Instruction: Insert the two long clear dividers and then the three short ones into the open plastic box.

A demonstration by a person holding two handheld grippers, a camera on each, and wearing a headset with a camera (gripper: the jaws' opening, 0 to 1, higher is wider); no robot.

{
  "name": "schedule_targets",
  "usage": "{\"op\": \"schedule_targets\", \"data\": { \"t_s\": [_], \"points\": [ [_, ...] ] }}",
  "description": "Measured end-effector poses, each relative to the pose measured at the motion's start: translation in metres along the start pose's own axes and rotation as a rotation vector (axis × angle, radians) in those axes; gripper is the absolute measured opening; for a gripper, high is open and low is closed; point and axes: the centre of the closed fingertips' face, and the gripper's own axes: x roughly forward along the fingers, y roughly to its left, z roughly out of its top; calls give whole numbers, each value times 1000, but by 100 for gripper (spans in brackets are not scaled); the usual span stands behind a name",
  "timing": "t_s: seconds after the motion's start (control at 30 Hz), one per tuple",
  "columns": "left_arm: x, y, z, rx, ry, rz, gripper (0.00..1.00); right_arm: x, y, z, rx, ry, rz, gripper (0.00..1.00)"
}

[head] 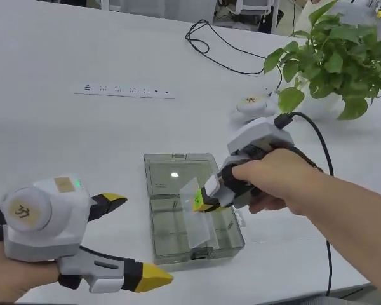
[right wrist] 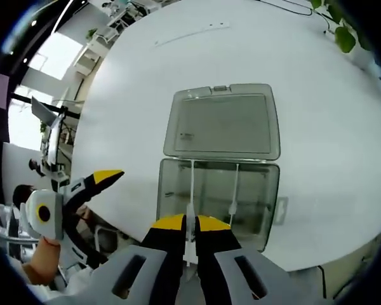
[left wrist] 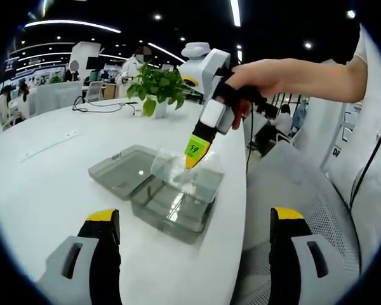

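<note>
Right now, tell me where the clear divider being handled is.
Head view, centre: the clear divider is pinched in the right claw, above the base of the open plastic box, just right of the open left claw.

The light is bright and even; it comes from ceiling strip lamps, seen in the left gripper view. The white bench looks nearly washed out and carries only soft, weak shadows. A small glare spot lies on the box lid. Both gripper views bend strongly toward their edges.
</note>
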Motion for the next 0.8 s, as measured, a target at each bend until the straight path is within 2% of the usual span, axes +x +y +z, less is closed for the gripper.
{"op": "schedule_targets", "data": {
  "t_s": [0.1, 0.8],
  "points": [
    [0, -1, -1, -1, -5, -4, 100, 3, -3, -1, -8, 1, -17, 7],
    [0, -2, -2, -24, -25, -10, 100, 20, -7, -1, -17, 18, -51, 7]
  ]
}}
